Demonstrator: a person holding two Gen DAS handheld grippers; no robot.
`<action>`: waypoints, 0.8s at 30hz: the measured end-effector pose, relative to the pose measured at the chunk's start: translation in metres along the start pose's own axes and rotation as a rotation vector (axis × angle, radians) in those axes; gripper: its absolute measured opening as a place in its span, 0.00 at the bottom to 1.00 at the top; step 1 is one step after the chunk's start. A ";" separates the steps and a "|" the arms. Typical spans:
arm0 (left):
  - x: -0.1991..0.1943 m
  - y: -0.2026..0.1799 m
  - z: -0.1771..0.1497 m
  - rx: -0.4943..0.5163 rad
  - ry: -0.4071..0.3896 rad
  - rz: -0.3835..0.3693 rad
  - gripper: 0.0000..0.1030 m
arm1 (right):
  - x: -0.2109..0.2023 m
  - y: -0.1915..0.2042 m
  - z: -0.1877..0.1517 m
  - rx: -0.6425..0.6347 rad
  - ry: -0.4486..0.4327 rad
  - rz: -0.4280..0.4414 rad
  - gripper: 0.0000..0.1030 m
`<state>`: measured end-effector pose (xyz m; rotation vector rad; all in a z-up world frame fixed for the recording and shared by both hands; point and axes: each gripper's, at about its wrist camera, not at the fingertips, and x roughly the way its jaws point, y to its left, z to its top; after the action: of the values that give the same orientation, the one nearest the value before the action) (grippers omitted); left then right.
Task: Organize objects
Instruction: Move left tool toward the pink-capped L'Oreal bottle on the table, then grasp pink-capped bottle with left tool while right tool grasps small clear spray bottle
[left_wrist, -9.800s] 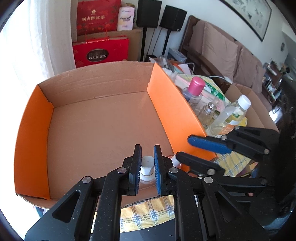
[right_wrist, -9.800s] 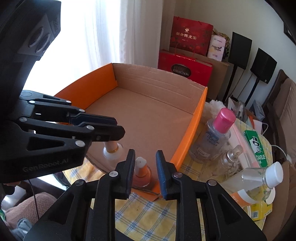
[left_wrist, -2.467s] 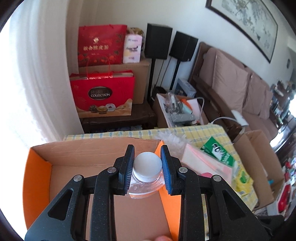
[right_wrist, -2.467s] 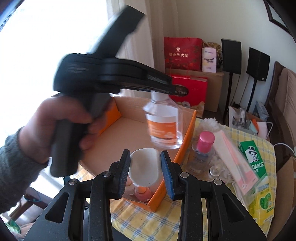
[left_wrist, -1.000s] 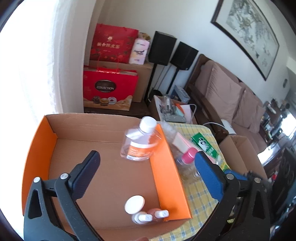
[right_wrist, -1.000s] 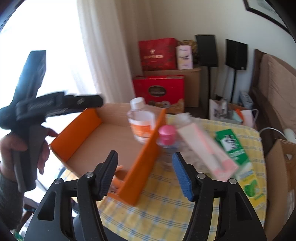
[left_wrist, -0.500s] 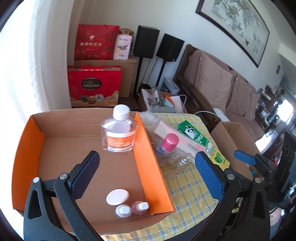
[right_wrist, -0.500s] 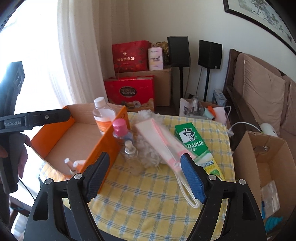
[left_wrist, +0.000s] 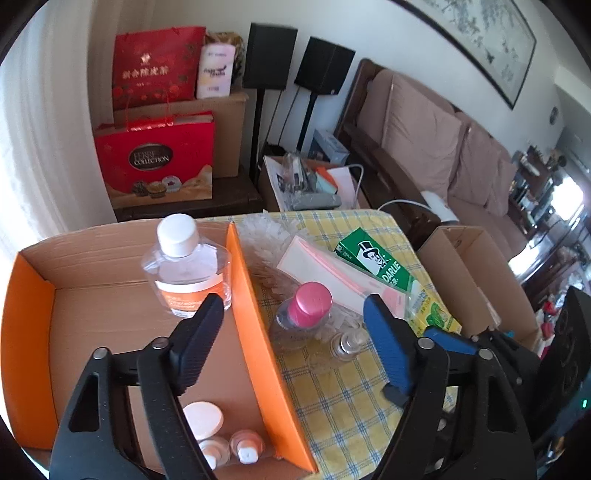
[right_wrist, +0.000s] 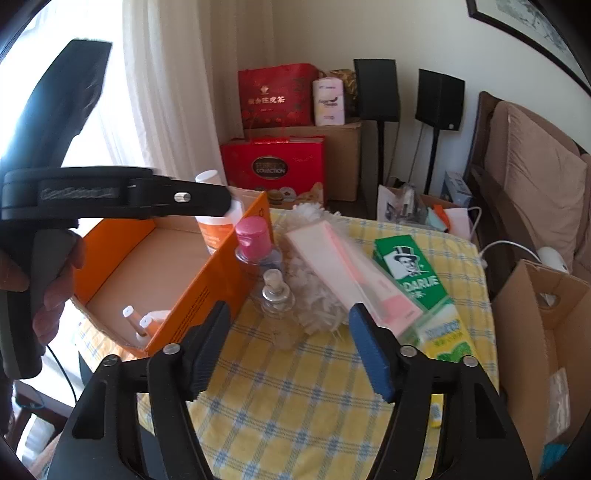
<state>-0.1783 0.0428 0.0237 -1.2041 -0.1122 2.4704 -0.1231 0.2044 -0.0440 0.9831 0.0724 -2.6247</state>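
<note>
With the big clear bottle (left_wrist: 186, 271) standing in the orange box (left_wrist: 258, 332), both grippers, left (left_wrist: 293, 339) and right (right_wrist: 288, 345), are empty, their jaws part-open and just narrowing, and seem bound for the pink-capped bottle (left_wrist: 304, 314), which needs a straddling grip.

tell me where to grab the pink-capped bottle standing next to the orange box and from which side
Grip the pink-capped bottle on its pink cap or the neck just under it, coming down from above and the front. It stands upright, its cap is its narrowest, most exposed part, and its clear body is hemmed in by the orange box wall, the small glass bottle and the white fluffy duster.
</note>
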 end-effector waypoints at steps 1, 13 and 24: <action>0.005 -0.001 0.001 0.001 0.005 0.000 0.70 | 0.003 0.001 0.000 0.000 0.001 0.004 0.61; 0.041 -0.008 0.004 0.026 0.043 0.002 0.68 | 0.036 -0.001 -0.002 0.016 0.006 0.053 0.46; 0.059 -0.012 -0.001 0.065 0.051 0.062 0.27 | 0.048 -0.005 -0.006 0.055 -0.024 0.067 0.38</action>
<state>-0.2070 0.0759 -0.0176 -1.2600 0.0199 2.4740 -0.1550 0.1956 -0.0797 0.9555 -0.0381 -2.5887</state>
